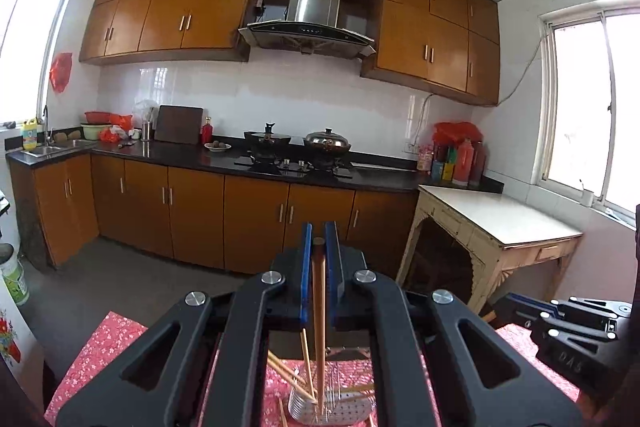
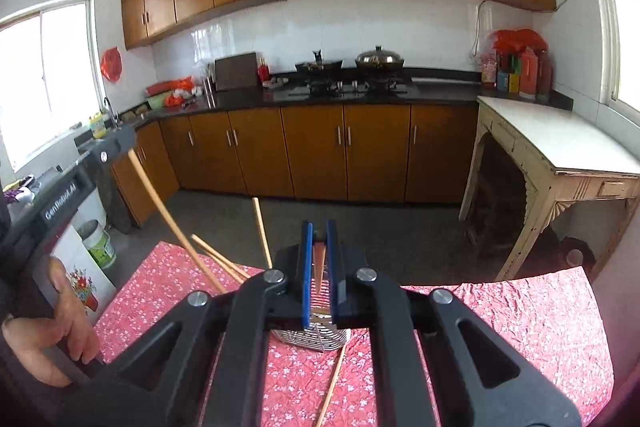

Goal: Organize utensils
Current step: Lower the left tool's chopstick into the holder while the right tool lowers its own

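- We read "GenRobot.AI" in white on the side of the left tongs (image 2: 120, 143) as the right wrist view shows them; "DAS" or similar is stamped on the right tongs' body in the left wrist view, too faint for us to be sure.
- The left tongs (image 1: 319, 241) are closed on a brown chopstick (image 1: 319, 303), which hangs from the blue pads down toward the wire chopstick holder (image 1: 330, 407).
- The right tongs (image 2: 319, 227) are closed on another chopstick (image 2: 319, 267), its tapered end seen between the pads, above the holder (image 2: 312, 337).
- The metal holder stands on the worktop, on a red floral cloth (image 2: 500, 327); several pale chopsticks (image 1: 294, 375) lean inside it at different angles.
- One chopstick (image 2: 332, 387) lies loose on the cloth, just beside the holder.
- A hand (image 2: 48, 327) grips the left tongs' handle.
- Far back, the kitchen worktop (image 1: 192, 157) carries a lidded wok (image 1: 327, 141) and bottles (image 1: 460, 159) whose labels we cannot read.
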A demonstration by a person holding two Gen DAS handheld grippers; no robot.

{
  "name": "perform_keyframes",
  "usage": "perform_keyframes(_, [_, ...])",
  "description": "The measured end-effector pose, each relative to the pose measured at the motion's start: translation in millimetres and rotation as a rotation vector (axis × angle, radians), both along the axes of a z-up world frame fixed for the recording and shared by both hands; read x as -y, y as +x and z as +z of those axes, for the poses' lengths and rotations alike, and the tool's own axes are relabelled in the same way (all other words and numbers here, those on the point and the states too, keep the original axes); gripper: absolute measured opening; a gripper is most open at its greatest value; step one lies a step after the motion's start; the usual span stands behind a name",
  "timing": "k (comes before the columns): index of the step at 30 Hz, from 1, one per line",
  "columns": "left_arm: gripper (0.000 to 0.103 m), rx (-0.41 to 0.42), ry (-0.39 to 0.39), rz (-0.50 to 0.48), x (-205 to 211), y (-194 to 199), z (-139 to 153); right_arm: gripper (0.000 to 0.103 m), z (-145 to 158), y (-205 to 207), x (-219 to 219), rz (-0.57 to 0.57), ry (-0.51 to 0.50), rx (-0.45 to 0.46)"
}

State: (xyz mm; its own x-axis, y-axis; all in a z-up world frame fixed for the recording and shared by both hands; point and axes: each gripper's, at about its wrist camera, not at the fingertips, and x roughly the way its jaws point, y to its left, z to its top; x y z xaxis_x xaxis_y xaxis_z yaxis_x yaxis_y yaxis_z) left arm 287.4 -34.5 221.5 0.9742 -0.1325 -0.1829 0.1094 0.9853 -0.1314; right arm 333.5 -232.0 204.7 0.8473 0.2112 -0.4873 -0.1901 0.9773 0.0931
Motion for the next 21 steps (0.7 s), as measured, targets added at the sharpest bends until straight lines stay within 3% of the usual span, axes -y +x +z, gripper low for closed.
perform_keyframes(5, [0.006,0.007,0.019,0.035,8,22,-7,0.008,-10,29,0,0.034,0.027,-0.061])
perform_keyframes(9, [0.006,-0.022,-0.006,0.033,12,40,-17,0.008,-20,44,3,0.042,0.031,-0.093])
perform_keyframes(21, [0.007,-0.098,0.030,0.034,23,68,-48,0.008,-47,75,4,0.056,0.065,-0.157])
